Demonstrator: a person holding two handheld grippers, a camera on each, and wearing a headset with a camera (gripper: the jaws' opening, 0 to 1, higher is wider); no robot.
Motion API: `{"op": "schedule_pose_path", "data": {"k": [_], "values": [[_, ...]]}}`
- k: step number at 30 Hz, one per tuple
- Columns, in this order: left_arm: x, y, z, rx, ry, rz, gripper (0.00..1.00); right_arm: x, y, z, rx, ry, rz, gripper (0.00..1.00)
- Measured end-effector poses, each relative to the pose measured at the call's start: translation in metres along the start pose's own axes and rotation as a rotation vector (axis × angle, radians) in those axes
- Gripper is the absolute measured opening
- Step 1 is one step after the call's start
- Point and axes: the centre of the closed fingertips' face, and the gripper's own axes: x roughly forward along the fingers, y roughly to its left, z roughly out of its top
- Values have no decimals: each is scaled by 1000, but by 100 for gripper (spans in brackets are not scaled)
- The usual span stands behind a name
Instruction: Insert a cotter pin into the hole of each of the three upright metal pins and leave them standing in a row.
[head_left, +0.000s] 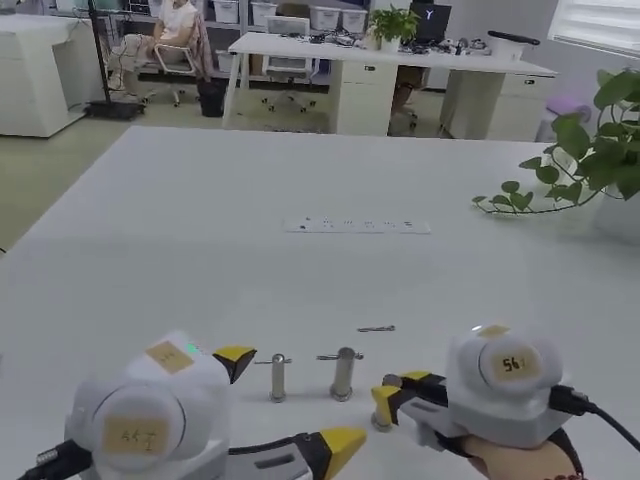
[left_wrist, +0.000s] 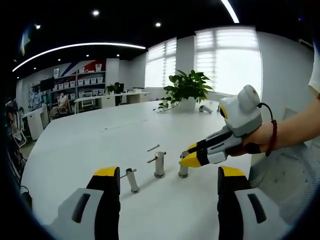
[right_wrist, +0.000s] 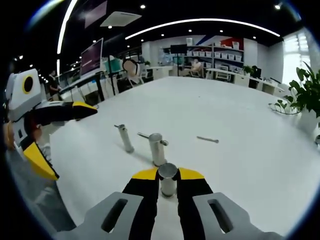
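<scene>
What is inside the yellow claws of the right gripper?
An upright metal pin, its round top showing. The jaws of the right gripper cover its sides, so its hole cannot be seen.

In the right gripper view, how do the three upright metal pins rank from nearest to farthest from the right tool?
1. The bare pin: between the jaws of the right tool.
2. The middle pin: just beyond it, slightly to the left.
3. The small pin: farthest, further to the left.
</scene>
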Motion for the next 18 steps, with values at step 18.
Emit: {"op": "schedule_pose_path", "data": {"k": [18], "values": [[0,0,0,10,1,3,83,-4,3,7,52,-36,13,26]]}}
